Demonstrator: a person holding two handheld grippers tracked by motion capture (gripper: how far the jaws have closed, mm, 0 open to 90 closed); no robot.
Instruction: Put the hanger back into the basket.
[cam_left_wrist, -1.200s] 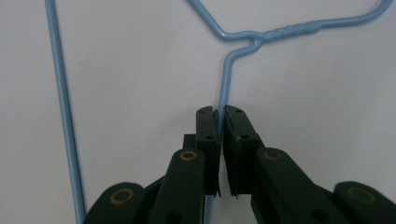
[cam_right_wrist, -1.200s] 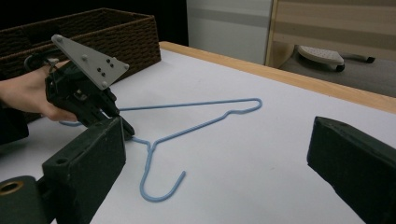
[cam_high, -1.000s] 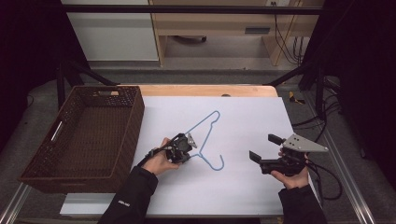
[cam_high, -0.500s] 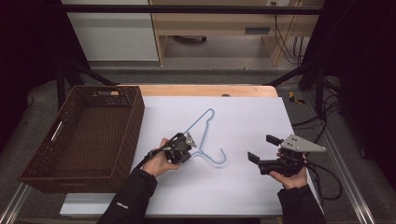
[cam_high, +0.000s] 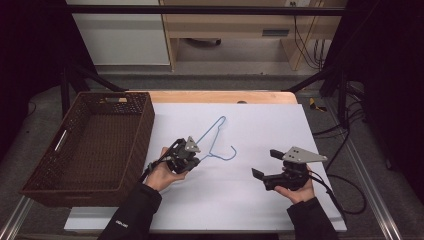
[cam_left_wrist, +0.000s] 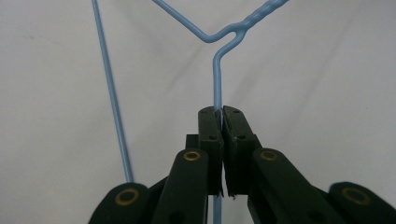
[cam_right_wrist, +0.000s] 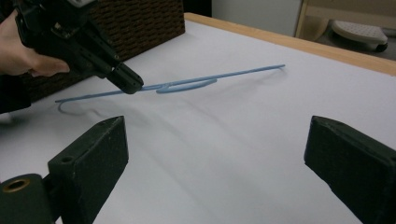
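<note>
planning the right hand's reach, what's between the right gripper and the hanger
Only bare white table lies between the right gripper and the blue hanger, seen in the high view.

Wooden shelf unit (cam_high: 235, 30) and white cabinet (cam_high: 120, 35) behind table, dark surroundings.

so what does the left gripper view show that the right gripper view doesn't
The left gripper view alone shows, close up, the left gripper with its jaws pinched shut on the blue wire hanger just below its twisted neck.

The right gripper view alone shows the right gripper with jaws wide apart and nothing between them, the brown wicker basket, the table's wooden edge and the hand holding the left gripper.

Both show the hanger, the left gripper's jaws on it, and the white tabletop.
</note>
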